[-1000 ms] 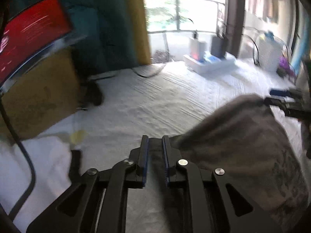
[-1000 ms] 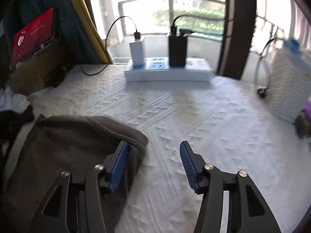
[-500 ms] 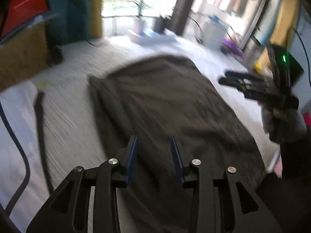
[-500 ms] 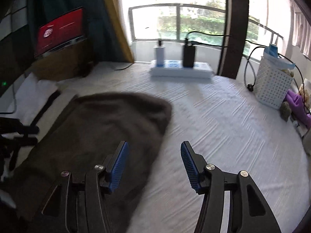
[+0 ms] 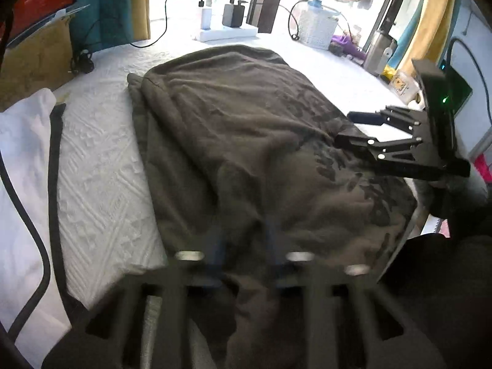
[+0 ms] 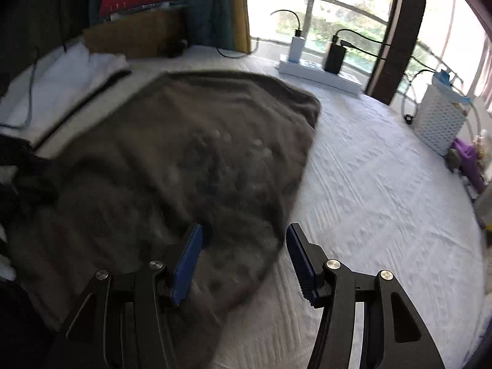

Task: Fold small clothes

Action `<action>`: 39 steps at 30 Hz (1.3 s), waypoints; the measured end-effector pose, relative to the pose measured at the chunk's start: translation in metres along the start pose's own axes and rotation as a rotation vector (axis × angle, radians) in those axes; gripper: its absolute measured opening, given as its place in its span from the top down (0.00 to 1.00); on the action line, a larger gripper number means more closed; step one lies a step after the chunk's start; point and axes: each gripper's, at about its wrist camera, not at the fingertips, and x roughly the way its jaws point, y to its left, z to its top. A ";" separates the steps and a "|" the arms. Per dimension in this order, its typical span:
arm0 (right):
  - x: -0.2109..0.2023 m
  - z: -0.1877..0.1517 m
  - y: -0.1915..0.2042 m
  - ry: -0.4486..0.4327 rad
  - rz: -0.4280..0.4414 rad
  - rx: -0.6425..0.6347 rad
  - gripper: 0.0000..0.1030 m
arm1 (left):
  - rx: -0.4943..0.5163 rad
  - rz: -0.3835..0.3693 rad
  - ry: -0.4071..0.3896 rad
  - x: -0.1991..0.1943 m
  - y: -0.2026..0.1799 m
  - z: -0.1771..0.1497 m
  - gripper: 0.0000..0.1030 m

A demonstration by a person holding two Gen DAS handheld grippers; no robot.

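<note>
Two wrist views over a bed [image 5: 101, 184] covered with a white textured sheet.

In the left wrist view, a white cloth with a dark border [image 5: 27, 166] lies at the far left, near the edge of the bed. A brown cardboard box [image 5: 37, 58] stands behind it, with a red screen [image 5: 40, 0] above. Across the middle of the bed lies a dark brown garment [image 5: 246, 141], spread out with soft wrinkles and a faded dark print on its right side. Its near end hangs over the bed edge. The left tongs [image 5: 246, 246] are at the bottom, badly blurred; the blue pads seem to stand a little apart over the garment, but I cannot tell for sure. At the right, the right tongs [image 5: 350, 129] reach in over the garment's right edge, prongs apart.

In the right wrist view, the garment [image 6: 190, 160] fills the left and centre, blurred. The right tongs [image 6: 244, 258] are spread wide, holding nothing, with the left blue pad over the cloth and the right pad over bare sheet. Farther back, a white charger [image 6: 296, 49] and a black charger [image 6: 335, 55] stand on a flat white box [image 6: 319, 75] by the window. A white perforated basket [image 6: 439, 123] stands at the right.
</note>
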 end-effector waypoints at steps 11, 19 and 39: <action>-0.023 -0.033 -0.015 -0.010 -0.031 0.079 0.36 | -0.065 0.036 -0.038 -0.023 0.007 -0.025 0.98; -0.053 -0.038 -0.011 -0.052 -0.001 0.104 0.35 | -0.061 0.014 -0.116 -0.054 -0.011 -0.031 0.47; -0.060 -0.085 0.005 -0.018 0.004 0.130 0.35 | -0.033 0.121 -0.049 -0.030 -0.023 -0.067 0.89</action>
